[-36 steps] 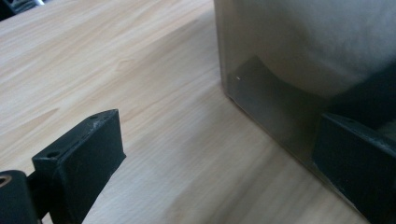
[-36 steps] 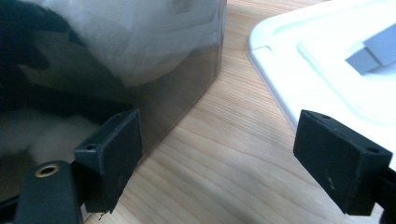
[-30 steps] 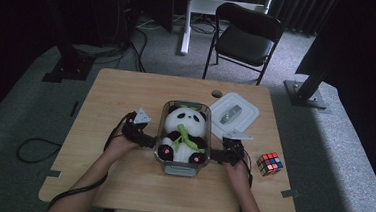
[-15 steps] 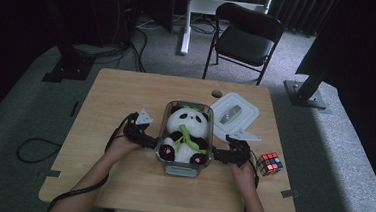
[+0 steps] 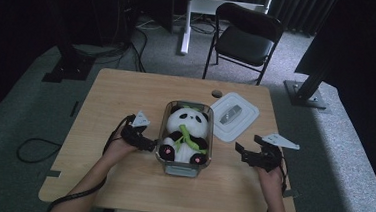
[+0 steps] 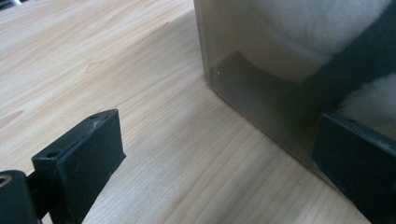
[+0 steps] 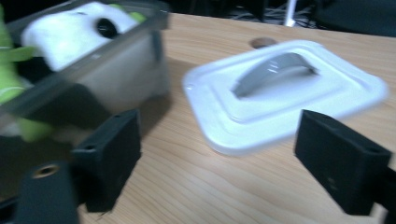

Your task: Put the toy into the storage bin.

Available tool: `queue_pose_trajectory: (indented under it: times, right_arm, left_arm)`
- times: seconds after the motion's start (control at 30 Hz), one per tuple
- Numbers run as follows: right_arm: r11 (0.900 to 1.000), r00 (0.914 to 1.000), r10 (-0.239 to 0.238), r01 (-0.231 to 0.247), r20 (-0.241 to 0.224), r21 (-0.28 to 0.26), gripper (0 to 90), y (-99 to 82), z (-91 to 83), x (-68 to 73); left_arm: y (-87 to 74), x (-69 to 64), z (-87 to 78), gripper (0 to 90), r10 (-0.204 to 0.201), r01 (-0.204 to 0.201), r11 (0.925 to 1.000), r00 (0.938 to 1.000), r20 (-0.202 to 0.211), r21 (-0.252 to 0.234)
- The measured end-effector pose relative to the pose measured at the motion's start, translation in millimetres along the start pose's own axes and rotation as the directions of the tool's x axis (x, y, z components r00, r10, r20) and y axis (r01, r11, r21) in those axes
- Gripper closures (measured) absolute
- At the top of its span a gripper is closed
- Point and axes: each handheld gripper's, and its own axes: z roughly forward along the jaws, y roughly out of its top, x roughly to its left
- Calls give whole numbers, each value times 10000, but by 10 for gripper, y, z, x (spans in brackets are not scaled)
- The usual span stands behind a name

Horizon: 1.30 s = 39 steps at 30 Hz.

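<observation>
A clear rectangular container stands mid-table with a black-and-white panda plush inside, holding a green sprig. My left gripper sits open beside the container's left wall; in the left gripper view its jaws are spread, the right one against the container wall. My right gripper hovers open to the container's right, apart from it. In the right gripper view the right gripper has wide jaws that frame the white lid, with the container at left. The lid lies flat beside the container.
A round grommet sits in the tabletop near the far edge. A black chair stands beyond the table. Cables trail on the floor at left. Bare wood lies left of and in front of the container.
My right gripper has drawn away from the container's right wall toward the right, now covering the spot where a colourful cube lay. The left gripper and container have stayed put.
</observation>
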Motion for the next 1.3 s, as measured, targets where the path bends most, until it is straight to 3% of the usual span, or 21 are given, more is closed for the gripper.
queue_pose_trajectory:
  times: [0.07,0.13,0.3,0.43,0.53,0.63,0.87,1.03,1.3]
  right_arm:
    - [9998,9978,-161,154,639,112,120,-26,-76,-60]
    - [9998,9964,-164,152,828,145,119,-42,-113,-94]
    - [9986,9923,518,-521,1125,-5,115,-178,-340,-316]
    - [9961,9828,743,-812,1692,339,128,-302,-460,-456]
    - [9936,9814,885,-989,1705,540,135,-370,-495,-503]
    - [9911,9753,848,-1036,2041,832,135,-487,-521,-535]
    - [9820,9695,1101,-1402,2191,1265,142,-675,-493,-560]
    - [9813,9667,921,-1289,2387,1432,177,-748,-438,-552]
    - [9732,9717,1010,-1410,2136,1814,242,-814,-356,-603]
  left_arm:
    - [-14,2,-12,31,26,-26,10000,10000,34,-45]
    - [-29,2,-26,31,52,-51,9999,10000,32,-149]
    - [-68,8,-44,31,0,1,9999,10000,71,-120]
    - [-98,11,-43,31,-36,36,10000,10000,24,-47]
    - [-112,7,-41,31,-100,100,9999,9999,47,-71]
    - [-119,2,-37,31,-82,82,9999,9999,75,-68]
    - [-105,5,-59,31,-80,80,9999,10000,38,-120]
    - [-102,8,-72,31,-165,166,9995,9999,23,-264]
    - [-106,10,-61,31,-114,113,9998,9999,-51,-168]
